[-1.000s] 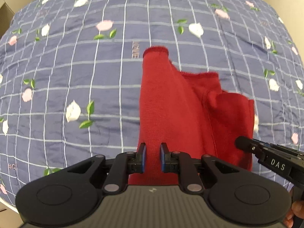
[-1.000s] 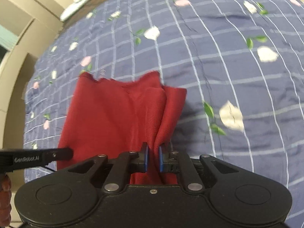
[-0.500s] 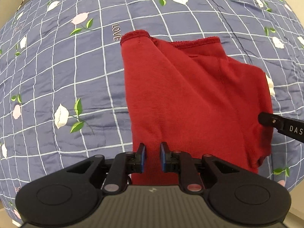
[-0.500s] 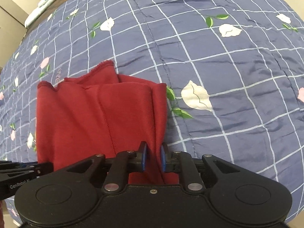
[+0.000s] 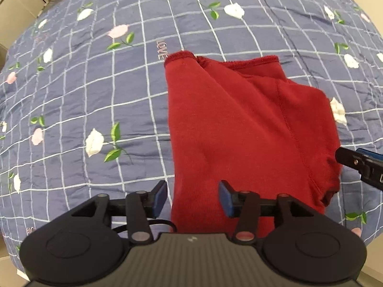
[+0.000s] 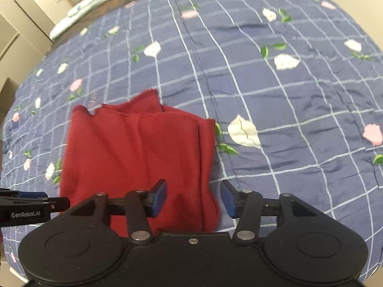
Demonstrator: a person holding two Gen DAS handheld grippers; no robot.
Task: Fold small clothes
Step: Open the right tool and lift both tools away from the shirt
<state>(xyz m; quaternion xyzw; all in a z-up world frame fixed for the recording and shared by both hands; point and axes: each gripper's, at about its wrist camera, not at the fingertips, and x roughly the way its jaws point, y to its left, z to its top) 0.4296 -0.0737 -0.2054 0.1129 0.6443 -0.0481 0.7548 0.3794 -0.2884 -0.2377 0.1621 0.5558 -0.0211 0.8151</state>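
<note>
The left gripper (image 5: 192, 197) hangs low over the near edge of a red garment (image 5: 246, 129), its jaws spread wide and holding nothing; the left blue pad (image 5: 160, 198) stands over the bedspread just beside the cloth's left edge, while the right pad is over the cloth itself. The right gripper (image 6: 194, 199) is posed the same way at the garment's other near corner, jaws wide apart and empty, with its left pad over the red fabric and its right pad over the bedspread just past the folded edge. Each gripper shows at the edge of the other's view (the right one's tip comes in at the far right of the left wrist view, beside the garment's right edge).

The red garment (image 6: 134, 153) lies folded flat on a blue bedspread (image 6: 287, 95), its ribbed hems pointing away from the grippers and a seam running down its upper layer. The bedspread bears a white grid, white and pink flowers with green leaves, and the word "LOVE" (image 5: 161, 49) just beyond the garment's far left corner. Past the bed's far edge the right wrist view shows pale cabinet panels (image 6: 21, 24) and a light folded bundle (image 6: 88, 7) on a dark floor.
</note>
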